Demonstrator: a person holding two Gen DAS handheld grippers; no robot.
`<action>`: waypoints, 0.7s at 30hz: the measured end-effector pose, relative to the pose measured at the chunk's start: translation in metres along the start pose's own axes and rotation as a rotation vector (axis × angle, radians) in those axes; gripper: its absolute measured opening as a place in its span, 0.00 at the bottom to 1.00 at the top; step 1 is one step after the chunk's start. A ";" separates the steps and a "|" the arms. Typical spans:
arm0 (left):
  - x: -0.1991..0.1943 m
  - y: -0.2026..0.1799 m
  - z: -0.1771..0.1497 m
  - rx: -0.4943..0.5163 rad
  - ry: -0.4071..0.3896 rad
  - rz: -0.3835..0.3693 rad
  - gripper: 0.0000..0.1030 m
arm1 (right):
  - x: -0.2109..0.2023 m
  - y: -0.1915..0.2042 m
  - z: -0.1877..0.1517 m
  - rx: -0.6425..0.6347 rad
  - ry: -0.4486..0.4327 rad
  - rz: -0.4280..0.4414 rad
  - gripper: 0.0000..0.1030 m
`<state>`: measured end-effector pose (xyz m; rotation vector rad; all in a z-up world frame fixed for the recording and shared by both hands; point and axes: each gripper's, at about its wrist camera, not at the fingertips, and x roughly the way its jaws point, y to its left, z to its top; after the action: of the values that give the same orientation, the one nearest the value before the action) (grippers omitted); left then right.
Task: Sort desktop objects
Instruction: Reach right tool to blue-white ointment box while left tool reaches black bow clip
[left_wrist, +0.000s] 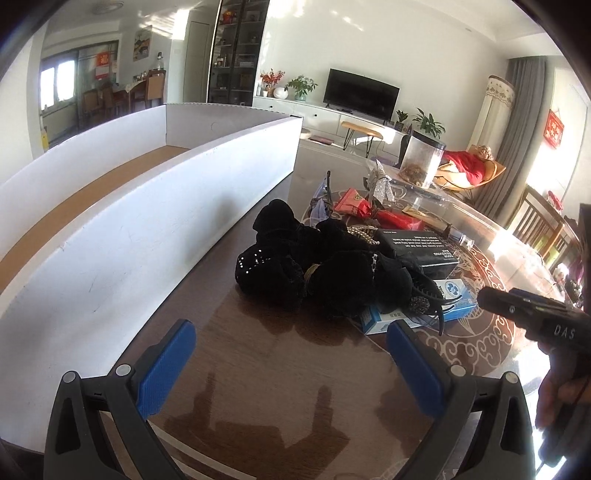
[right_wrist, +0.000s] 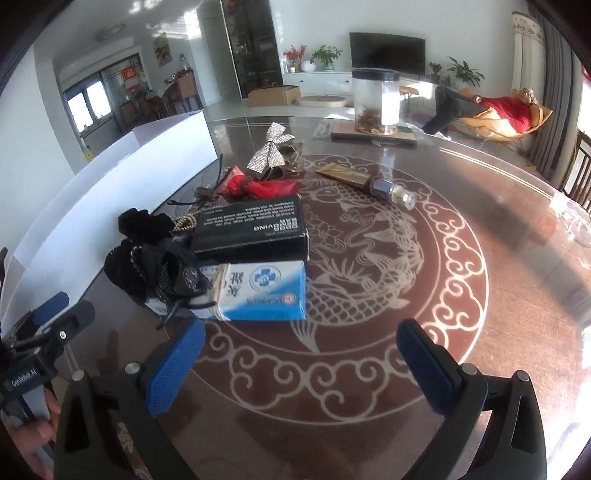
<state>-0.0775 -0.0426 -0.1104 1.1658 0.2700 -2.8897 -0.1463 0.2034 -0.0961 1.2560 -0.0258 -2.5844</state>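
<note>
A pile of desktop objects lies on the round brown table (right_wrist: 461, 266). It holds black fabric hair accessories (left_wrist: 295, 266) (right_wrist: 147, 254), a black box (left_wrist: 421, 245) (right_wrist: 255, 229), a blue-and-white box (left_wrist: 454, 299) (right_wrist: 266, 291), red packets (left_wrist: 369, 210) (right_wrist: 266, 188), a glittery silver bow (right_wrist: 267, 149) and a small bottle with a gold pouch (right_wrist: 388, 190). A white open box with a cardboard floor (left_wrist: 155, 206) (right_wrist: 122, 181) stands left of the pile. My left gripper (left_wrist: 291, 354) is open and empty, just short of the pile. My right gripper (right_wrist: 301, 354) is open and empty in front of the blue-and-white box.
A clear jar (right_wrist: 376, 99) stands on a flat board at the table's far side. A person in red (right_wrist: 506, 109) reclines in a chair beyond the table. Wooden chairs (left_wrist: 546, 225) stand at the right edge. A TV (right_wrist: 388, 51) stands at the back wall.
</note>
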 end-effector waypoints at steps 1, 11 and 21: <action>0.002 0.001 -0.001 0.005 0.006 0.012 1.00 | 0.013 0.004 0.016 -0.002 0.014 0.020 1.00; 0.002 0.010 0.000 -0.027 -0.001 0.015 1.00 | 0.057 0.026 0.008 -0.131 0.295 0.449 1.00; -0.010 0.018 0.002 -0.069 -0.054 -0.032 1.00 | 0.030 0.082 -0.022 -0.643 0.131 0.254 1.00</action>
<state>-0.0701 -0.0612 -0.1049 1.0815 0.3880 -2.9082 -0.1275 0.1193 -0.1220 1.0775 0.5816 -2.0366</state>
